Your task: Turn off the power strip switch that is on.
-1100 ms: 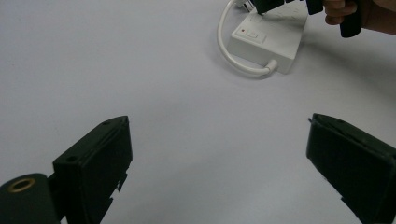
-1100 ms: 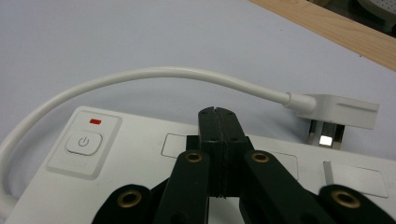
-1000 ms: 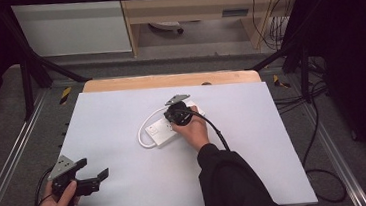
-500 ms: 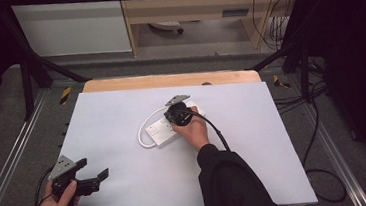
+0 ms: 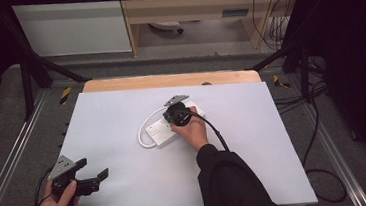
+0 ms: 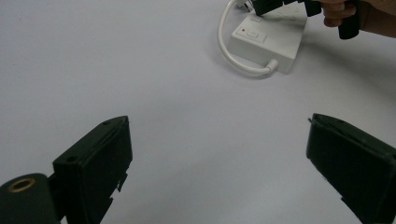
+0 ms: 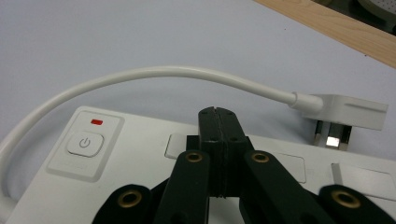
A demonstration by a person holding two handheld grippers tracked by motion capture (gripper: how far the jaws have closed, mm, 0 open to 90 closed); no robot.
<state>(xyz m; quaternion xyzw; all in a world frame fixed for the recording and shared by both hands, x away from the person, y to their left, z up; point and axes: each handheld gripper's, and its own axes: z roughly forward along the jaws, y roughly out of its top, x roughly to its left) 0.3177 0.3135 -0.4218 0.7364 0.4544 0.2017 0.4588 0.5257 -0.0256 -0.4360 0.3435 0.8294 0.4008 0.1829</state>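
Observation:
A white power strip (image 5: pixel 159 131) lies near the middle of the white table, its white cable (image 7: pixel 154 73) looping round to a white plug (image 7: pixel 346 113) beside it. The strip has a power button (image 7: pixel 84 142) with a red mark above it. My right gripper (image 7: pixel 218 112) is shut with nothing between its jaws, and its tips are over the strip's top face just past the button. In the high view a hand holds this right gripper (image 5: pixel 174 115) on the strip. My left gripper (image 6: pixel 218 122) is open and empty near the front left corner, pointing toward the power strip (image 6: pixel 268 39).
The white table surface (image 5: pixel 254 142) spreads wide around the strip. A wooden edge (image 5: pixel 169 80) runs along its far side. Metal frame rails (image 5: pixel 6 168) flank the table, and dark cables (image 5: pixel 322 171) lie on the floor at the right.

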